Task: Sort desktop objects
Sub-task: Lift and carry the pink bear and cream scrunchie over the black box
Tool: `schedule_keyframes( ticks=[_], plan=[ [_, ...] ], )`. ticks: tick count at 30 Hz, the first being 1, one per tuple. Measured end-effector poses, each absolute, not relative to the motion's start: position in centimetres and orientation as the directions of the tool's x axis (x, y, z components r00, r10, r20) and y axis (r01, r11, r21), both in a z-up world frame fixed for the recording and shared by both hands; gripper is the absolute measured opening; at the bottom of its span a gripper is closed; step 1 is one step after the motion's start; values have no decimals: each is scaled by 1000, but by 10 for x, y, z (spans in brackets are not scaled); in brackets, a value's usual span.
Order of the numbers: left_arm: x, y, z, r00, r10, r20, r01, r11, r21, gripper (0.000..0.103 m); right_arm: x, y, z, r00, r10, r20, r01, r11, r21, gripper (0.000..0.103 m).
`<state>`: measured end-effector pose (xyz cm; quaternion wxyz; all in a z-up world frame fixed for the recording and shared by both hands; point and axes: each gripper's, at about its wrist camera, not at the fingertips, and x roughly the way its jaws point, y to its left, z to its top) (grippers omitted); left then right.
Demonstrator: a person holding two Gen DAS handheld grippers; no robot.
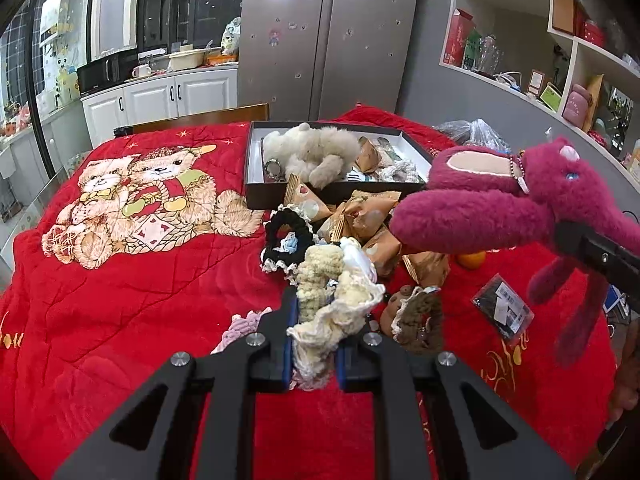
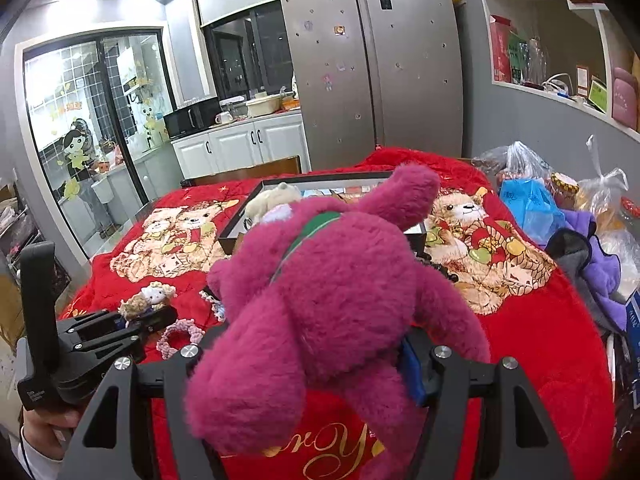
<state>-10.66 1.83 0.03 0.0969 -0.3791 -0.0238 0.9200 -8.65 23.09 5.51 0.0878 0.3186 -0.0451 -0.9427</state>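
Magenta plush bear (image 2: 320,312) is clamped between the right gripper (image 2: 316,364) fingers at its lower body, lifted clear of the red blanket (image 1: 120,300); soft, light, compressible, best held at the torso. The left gripper (image 1: 314,344), angled downward, pinches a cream crocheted scrunchie (image 1: 336,300) directly ahead. The open box (image 1: 256,196) lies beyond both tools.

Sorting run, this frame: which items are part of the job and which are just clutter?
In the job:
- pink plush bear, in the right gripper
- cream scrunchie, in the left gripper
- black box
- black scrunchie
- brown wrapped packets

Clutter:
- plastic bags
- fridge
- shelf boxes
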Motion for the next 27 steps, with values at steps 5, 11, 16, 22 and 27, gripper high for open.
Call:
schedule_keyframes(
  ticks=[5,11,16,22,27],
  plan=[
    [-105,20,5,-697,198,-690,-163,-980,-117,15,-86,230,59,-784,-202,-587,147,-979,141,67],
    [-111,22,6,-682,184,-708,-142,-983,-119,15,-89,226,58,-779,-209,-591,156,-978,141,67],
    [-117,20,11,-682,162,-713,-119,-987,-111,15,-95,224,55,-771,-215,-599,157,-976,148,67],
    [-135,19,26,-700,147,-699,-110,-989,-99,15,-112,223,59,-773,-209,-599,154,-978,143,67],
    [-156,22,43,-714,143,-686,-120,-989,-81,15,-130,225,72,-780,-206,-590,155,-978,137,67]
  ],
)
